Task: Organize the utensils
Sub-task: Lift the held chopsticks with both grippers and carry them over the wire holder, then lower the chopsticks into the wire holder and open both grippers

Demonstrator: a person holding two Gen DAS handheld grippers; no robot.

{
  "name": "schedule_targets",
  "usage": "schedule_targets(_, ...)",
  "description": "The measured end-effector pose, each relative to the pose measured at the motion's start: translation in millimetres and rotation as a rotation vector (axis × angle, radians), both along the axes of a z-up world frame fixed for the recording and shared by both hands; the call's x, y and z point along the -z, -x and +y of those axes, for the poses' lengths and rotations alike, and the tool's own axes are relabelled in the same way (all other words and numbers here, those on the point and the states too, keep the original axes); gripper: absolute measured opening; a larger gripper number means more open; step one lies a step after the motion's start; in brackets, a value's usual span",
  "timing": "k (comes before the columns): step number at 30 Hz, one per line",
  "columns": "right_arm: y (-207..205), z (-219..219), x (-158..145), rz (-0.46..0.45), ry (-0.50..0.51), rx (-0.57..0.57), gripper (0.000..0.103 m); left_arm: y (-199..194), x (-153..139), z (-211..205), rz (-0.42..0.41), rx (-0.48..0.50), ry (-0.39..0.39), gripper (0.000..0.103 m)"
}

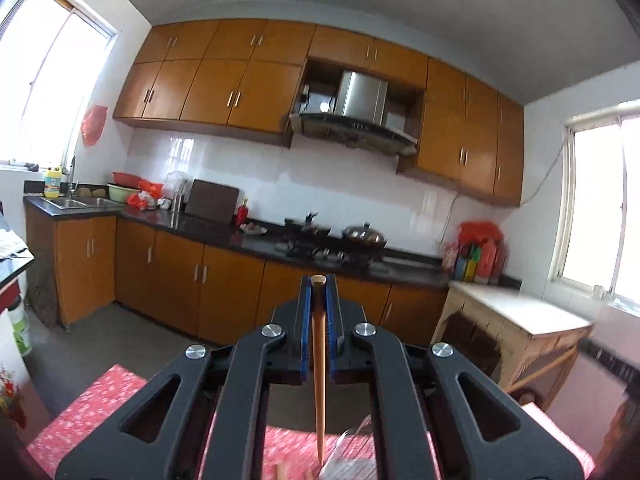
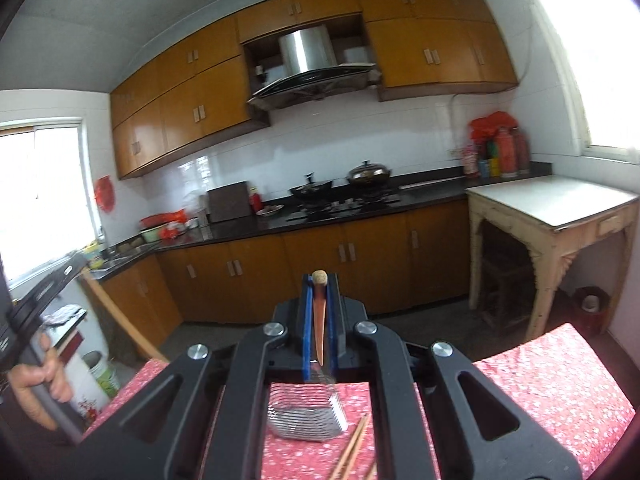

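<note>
My left gripper (image 1: 319, 286) is shut on a wooden chopstick (image 1: 319, 368) that hangs down between the blue pads toward the red floral tablecloth (image 1: 88, 416). My right gripper (image 2: 319, 282) is shut on a wooden-handled slotted spatula (image 2: 320, 332); its metal slotted head (image 2: 308, 416) hangs just above the tablecloth (image 2: 560, 392). A pair of loose chopsticks (image 2: 354, 446) lies on the cloth beside the spatula head. A clear glass container rim (image 1: 352, 444) shows under the left gripper. The left gripper and the hand holding it (image 2: 36, 376) show at the right wrist view's left edge.
A kitchen counter (image 1: 224, 236) with sink, stove and pots runs along the far wall. A white-topped wooden side table (image 2: 556, 204) stands at the right. Floor lies between table and cabinets.
</note>
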State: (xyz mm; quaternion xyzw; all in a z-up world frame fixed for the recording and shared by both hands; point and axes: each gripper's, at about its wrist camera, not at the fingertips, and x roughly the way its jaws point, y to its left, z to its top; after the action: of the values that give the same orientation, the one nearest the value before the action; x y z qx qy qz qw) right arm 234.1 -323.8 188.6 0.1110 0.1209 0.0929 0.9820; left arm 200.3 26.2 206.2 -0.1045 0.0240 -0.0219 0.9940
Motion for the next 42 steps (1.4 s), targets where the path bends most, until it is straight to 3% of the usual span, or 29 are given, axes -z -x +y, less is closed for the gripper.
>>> schedule_targets(7,-30,28,19,0.087,0.044,-0.054,0.007,-34,23,-21,0.025,0.030,0.040,0.006)
schedule_targets(16,-77,29,61,0.222,-0.003,-0.088,0.007,-72,57,-28,0.077,0.014,0.059,0.006)
schedule_targets(34,-123,37,105,0.339,-0.029,-0.131,0.008,-107,101,-33,0.235,0.048,0.057,0.006)
schedule_targets(42,-126,30,113,0.338,-0.032,-0.103,0.011,-113,109,-33,0.279,0.085,0.037,0.009)
